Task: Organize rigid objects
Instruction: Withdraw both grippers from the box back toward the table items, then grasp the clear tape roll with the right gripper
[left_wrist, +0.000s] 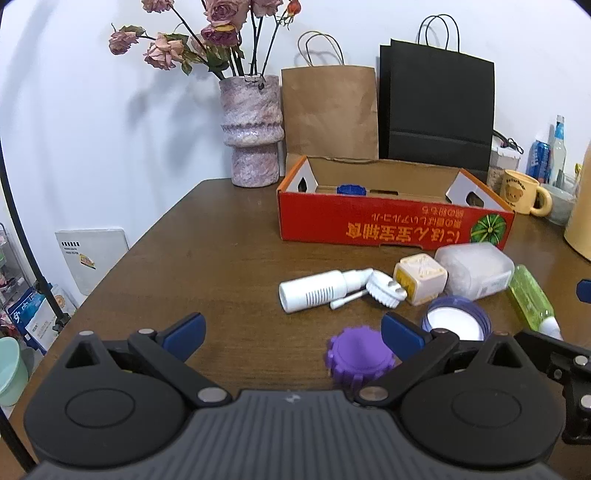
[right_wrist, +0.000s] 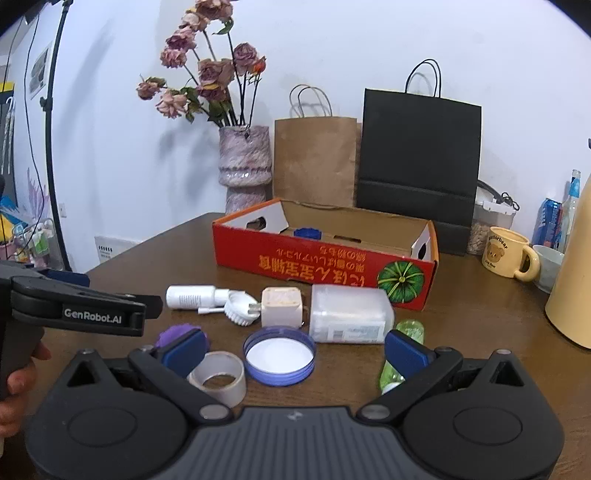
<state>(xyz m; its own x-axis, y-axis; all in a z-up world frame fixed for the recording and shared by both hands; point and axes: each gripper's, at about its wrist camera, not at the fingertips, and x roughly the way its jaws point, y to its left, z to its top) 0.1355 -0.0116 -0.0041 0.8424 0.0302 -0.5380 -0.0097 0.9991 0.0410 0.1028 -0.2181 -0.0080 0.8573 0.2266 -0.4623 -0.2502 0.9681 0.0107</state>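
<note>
Here the left gripper (left_wrist: 291, 332) hangs low over the table (left_wrist: 221, 251) with its jaws spread wide and nothing between them. Ahead of it and a little to the right lies a white spray bottle (left_wrist: 317, 290) on its side, touching a round white brush head (left_wrist: 384, 290). Closer in, just inside its right finger, sits a purple toothed cap (left_wrist: 358, 356), the nearest thing to grab, which is probably why this gripper is angled that way.

Beyond the clutter stands the red cardboard box (left_wrist: 391, 227), open at the top, with 1 blue cap (left_wrist: 351, 189) already inside, so it looks like the collecting bin.

The right gripper (right_wrist: 293, 349) is also wide open and empty. Right at its left finger lies a roll of clear tape (right_wrist: 219, 376); between the fingers rests a blue lid (right_wrist: 279, 354), white side up. Just past that are a small cream cube (right_wrist: 281, 305) and a frosted plastic container (right_wrist: 349, 314), lying close together. A green bottle (right_wrist: 406, 332) lies partly hidden behind its right finger. The loose pieces sit bunched in front of the box, within easy reach of both grippers.
</note>
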